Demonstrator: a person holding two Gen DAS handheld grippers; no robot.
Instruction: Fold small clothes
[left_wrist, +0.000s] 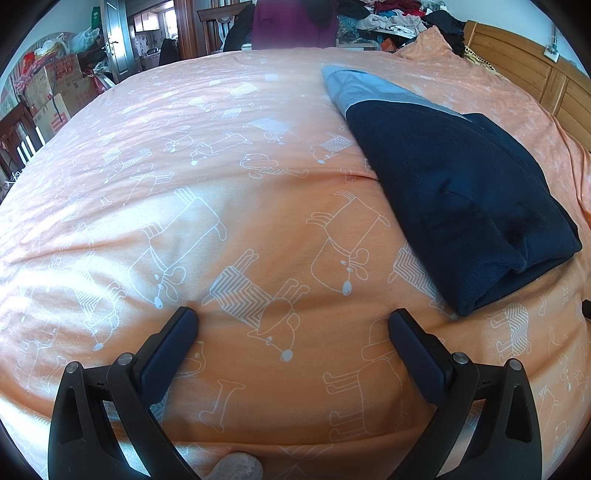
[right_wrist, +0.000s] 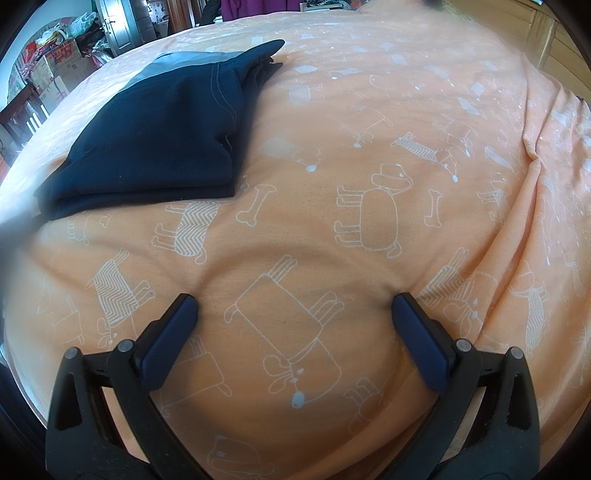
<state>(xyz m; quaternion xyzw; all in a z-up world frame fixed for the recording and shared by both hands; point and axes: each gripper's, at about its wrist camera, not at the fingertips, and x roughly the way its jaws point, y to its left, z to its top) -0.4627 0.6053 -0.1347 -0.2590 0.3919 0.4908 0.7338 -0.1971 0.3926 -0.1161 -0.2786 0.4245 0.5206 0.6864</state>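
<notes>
Folded navy garment (left_wrist: 458, 192) apart from both spread, seemingly empty fingers (left_wrist: 173, 347), bedspread (right_wrist: 369, 147) around.

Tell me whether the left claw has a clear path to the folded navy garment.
Probably yes. The left claw is open and empty, and only bare orange bedcover lies between it and the folded navy garment, ahead to its right.

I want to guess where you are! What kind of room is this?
Most likely a bedroom at home. There is a big bed with an orange dog-print cover, a wooden headboard, and a folded dark blue garment lying on the cover.
</notes>
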